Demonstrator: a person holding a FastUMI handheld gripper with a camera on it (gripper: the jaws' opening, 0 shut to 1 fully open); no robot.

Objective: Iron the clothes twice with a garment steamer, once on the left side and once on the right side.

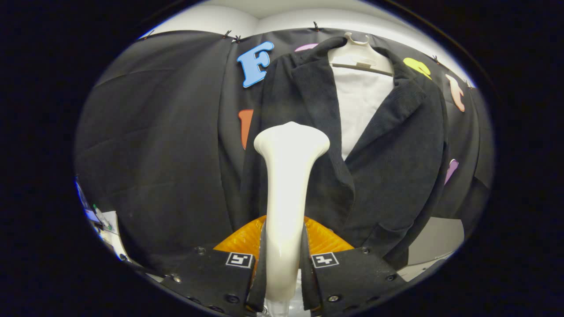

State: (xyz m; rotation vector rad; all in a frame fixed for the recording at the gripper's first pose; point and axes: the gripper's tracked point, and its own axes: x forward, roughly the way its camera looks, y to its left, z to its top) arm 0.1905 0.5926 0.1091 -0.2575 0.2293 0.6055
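Observation:
My gripper (pixel 283 259) is shut on the handle of a white garment steamer (pixel 288 185), which stands upright between the fingers (pixel 260 273). The steamer's wide head (pixel 291 138) points at the left front panel of a black jacket (pixel 396 167). The jacket hangs on a white hanger (pixel 359 55) over a white lining or shirt (pixel 359 105), straight ahead beyond the fingers. The steamer head is at about chest height of the jacket, near its left lapel (pixel 315 101); I cannot tell whether it touches the cloth.
Black cloth wall (pixel 154 132) stands behind and to the left of the jacket. An orange ribbed part (pixel 324 237) sits just behind the fingers. A pale floor or surface (pixel 434 240) lies below the jacket's right hem. Small clutter (pixel 99 218) lies low at the far left.

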